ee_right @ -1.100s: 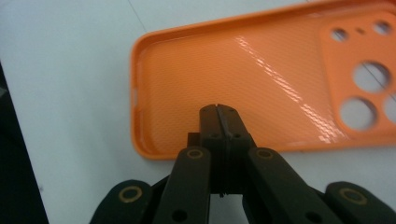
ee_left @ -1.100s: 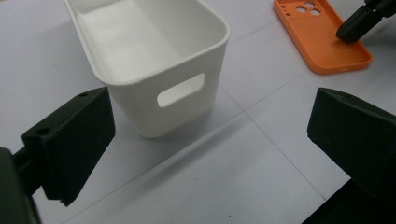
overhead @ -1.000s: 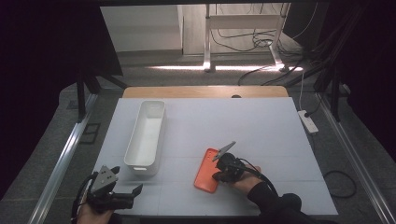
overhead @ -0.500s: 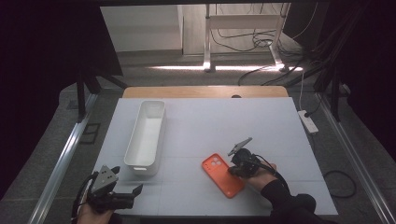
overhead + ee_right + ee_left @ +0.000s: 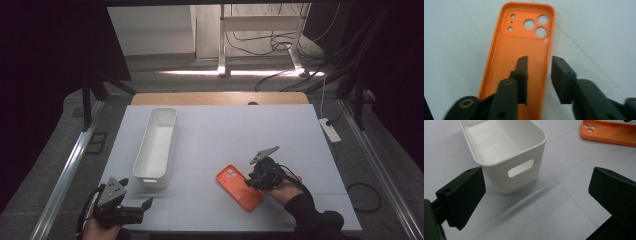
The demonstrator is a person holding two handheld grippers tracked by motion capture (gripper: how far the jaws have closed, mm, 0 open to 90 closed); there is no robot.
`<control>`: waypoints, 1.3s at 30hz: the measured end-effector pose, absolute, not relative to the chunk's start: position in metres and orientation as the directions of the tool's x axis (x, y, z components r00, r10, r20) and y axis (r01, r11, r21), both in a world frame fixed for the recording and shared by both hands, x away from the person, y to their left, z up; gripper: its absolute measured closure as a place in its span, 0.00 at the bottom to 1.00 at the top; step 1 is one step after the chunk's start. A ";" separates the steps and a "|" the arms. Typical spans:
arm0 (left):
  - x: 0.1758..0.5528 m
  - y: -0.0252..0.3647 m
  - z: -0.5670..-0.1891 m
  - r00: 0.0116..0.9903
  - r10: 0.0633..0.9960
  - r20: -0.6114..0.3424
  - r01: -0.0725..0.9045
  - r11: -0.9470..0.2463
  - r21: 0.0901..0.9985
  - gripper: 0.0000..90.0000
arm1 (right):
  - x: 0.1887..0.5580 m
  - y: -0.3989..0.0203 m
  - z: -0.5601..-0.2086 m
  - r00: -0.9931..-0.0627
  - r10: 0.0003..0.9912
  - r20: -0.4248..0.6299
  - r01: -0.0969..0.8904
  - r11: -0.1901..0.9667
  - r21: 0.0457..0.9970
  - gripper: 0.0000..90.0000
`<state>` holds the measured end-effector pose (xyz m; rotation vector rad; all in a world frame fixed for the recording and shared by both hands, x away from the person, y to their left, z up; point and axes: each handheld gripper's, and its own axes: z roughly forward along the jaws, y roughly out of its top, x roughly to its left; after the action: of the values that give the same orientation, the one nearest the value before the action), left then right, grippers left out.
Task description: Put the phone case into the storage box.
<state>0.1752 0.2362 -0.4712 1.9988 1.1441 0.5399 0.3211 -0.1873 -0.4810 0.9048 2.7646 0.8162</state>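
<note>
White tabletop [image 5: 225, 130] fills mid-frame. One white bin [image 5: 156, 145], left of center, empty. One orange phone case [image 5: 239, 187], lower center-right, lies flat, inside face up, well apart from the bin. Two claws. Right claw [image 5: 537, 67]: narrow gap, jaws straddle the case's right side wall, not clamped. Left claw [image 5: 536, 195]: wide, holding nothing, lower left near bin end. Judgement: grasp barely started; lift and likely transfer to the bin left.

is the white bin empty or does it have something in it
Empty, as far as can be seen. The white bin shows only bare inner walls and floor in the left gripper view, and the orange phone case lies outside it on the table.
</note>
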 end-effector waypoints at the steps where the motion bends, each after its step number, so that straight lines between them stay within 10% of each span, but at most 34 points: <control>1: 0.175 0.236 -0.471 0.510 0.860 -0.008 0.540 -0.314 0.781 0.02 | 0.320 -0.188 -0.479 -0.812 0.582 0.043 0.511 0.674 0.533 0.54; 11: 0.176 0.236 -0.471 0.514 0.858 -0.009 0.538 -0.314 0.782 0.02 | 0.316 -0.201 -0.469 -0.756 0.654 -0.022 0.537 0.640 0.550 0.00; 32: 0.176 0.236 -0.471 0.516 0.856 -0.009 0.537 -0.315 0.783 0.02 | 0.317 -0.197 -0.497 -0.750 0.662 -0.007 0.583 0.665 0.467 0.12; 39: 0.176 0.236 -0.471 0.517 0.856 -0.007 0.536 -0.317 0.782 0.02 | 0.317 -0.194 -0.506 -0.773 0.635 -0.001 0.571 0.696 0.435 0.36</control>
<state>0.1758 0.2356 -0.4711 2.0015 1.1344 0.5379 0.3173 -0.1944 -0.5060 0.9851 2.7521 0.6295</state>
